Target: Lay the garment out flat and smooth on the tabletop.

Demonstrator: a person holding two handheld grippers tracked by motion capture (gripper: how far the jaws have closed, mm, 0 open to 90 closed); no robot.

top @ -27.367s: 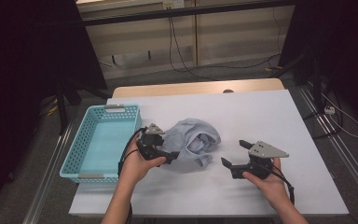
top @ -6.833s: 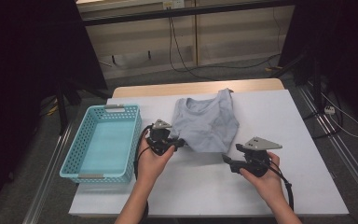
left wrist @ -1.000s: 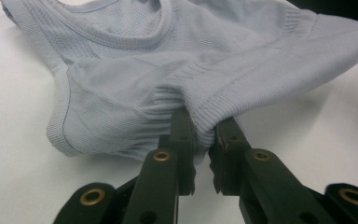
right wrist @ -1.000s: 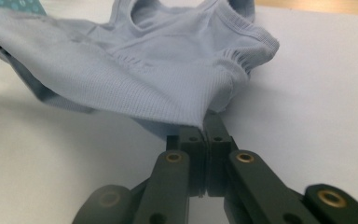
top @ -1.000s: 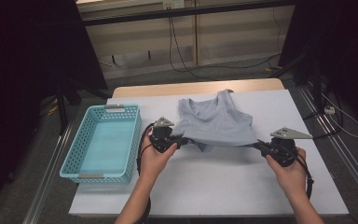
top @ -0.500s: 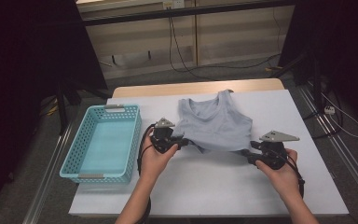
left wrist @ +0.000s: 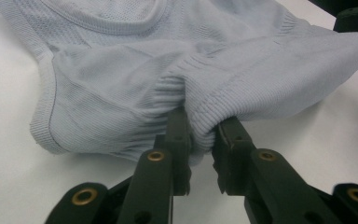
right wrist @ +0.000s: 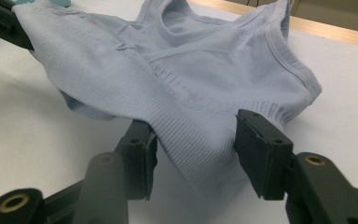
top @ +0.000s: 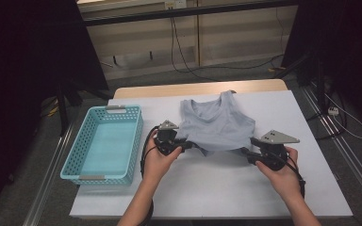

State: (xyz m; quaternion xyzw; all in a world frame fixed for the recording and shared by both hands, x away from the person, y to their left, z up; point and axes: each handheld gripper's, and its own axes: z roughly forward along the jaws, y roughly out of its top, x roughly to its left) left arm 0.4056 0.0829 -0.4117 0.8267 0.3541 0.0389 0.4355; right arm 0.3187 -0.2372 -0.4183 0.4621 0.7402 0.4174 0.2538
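Note:
A pale blue ribbed tank top [top: 217, 123] lies flat on the white table, neck towards the far side. My left gripper [top: 192, 143] is at the left corner of its hem. In the left gripper view my left gripper [left wrist: 200, 133] is shut on a bunched fold of the tank top's [left wrist: 121, 79] ribbed hem. My right gripper [top: 246, 151] is at the right corner. Its jaws have just opened wide and come in a little. In the right gripper view they [right wrist: 193, 147] stand open with the tank top's [right wrist: 191, 70] slack hem lying between them.
A light blue plastic basket [top: 75, 162] stands at the left on the table [top: 217, 193] and looks empty. Bare white table lies in front of the shirt and to its right. Cables run on the floor beyond the far edge.
My right hand has come in to the left, towards the shirt. Its jaws have let go of the hem, which was pulled taut between both grippers and now sags. The left hand has stayed put.

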